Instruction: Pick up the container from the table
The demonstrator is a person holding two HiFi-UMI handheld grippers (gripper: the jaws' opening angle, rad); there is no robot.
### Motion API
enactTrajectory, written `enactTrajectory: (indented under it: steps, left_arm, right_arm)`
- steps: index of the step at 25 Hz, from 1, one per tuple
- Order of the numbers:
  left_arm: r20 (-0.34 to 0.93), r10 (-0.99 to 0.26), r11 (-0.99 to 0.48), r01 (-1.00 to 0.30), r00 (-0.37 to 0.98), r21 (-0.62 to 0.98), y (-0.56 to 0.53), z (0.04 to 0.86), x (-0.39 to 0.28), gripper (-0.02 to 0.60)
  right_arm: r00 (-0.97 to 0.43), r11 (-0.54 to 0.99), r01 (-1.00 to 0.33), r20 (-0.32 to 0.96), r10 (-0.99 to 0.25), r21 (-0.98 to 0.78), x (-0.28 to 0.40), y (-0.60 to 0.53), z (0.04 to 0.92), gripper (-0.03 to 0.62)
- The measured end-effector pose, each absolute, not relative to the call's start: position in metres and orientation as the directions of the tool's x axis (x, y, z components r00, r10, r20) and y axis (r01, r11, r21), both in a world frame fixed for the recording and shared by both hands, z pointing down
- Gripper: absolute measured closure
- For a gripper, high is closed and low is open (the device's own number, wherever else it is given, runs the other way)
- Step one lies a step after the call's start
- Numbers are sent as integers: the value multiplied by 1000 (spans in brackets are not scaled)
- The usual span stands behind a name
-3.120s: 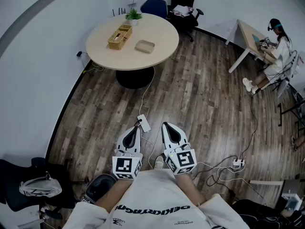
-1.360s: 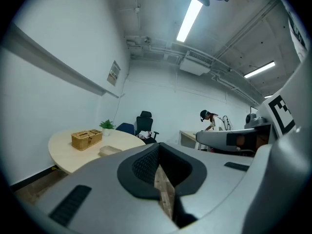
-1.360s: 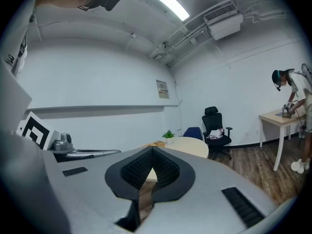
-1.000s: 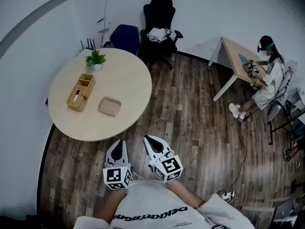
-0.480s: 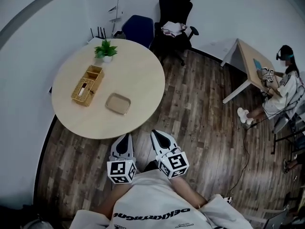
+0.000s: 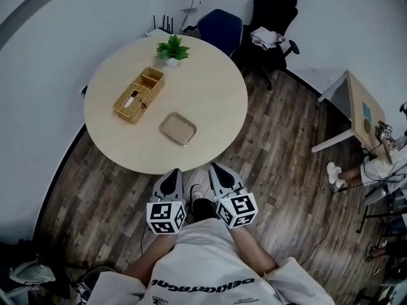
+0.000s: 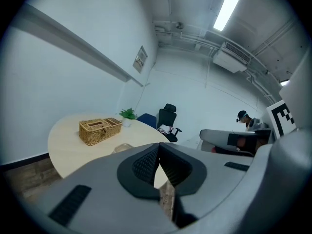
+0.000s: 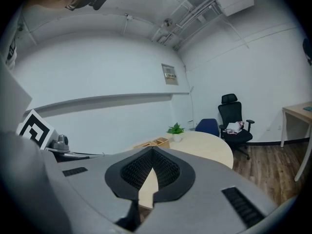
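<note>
A shallow tan container (image 6: 178,128) lies on the round beige table (image 6: 210,94), near its front edge; in the left gripper view the container (image 7: 122,147) peeks over the jaws. My left gripper (image 6: 171,176) and right gripper (image 6: 217,169) are side by side at the table's near edge, just short of the container. Both are shut with nothing between their jaws. The left gripper (image 7: 157,152) points across the table; the right gripper (image 8: 151,156) points along the table too.
A wicker tissue box (image 6: 138,94) and a small potted plant (image 6: 172,49) stand farther back on the table. Beyond it are a blue chair (image 6: 219,29) and a black office chair (image 6: 270,14). A person (image 6: 381,161) sits at a desk (image 6: 362,116) on the right.
The table and container have come closer and shifted right in the head view. Both grippers, still shut, now reach the table's near edge.
</note>
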State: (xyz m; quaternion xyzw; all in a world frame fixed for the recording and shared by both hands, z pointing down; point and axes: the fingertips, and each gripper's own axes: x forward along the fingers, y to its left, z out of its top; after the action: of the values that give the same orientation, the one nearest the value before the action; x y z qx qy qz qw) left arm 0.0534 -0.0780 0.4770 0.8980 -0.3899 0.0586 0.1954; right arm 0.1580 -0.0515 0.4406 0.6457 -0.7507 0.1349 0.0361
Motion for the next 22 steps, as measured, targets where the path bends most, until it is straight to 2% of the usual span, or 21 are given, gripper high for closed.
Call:
enactTrajectory:
  steps: [22]
  left_arm:
    - [517, -689, -256, -838, 507, 481, -246, 606, 93, 563]
  right_arm:
    - [-374, 269, -924, 498, -783, -272, 200, -260, 583, 546]
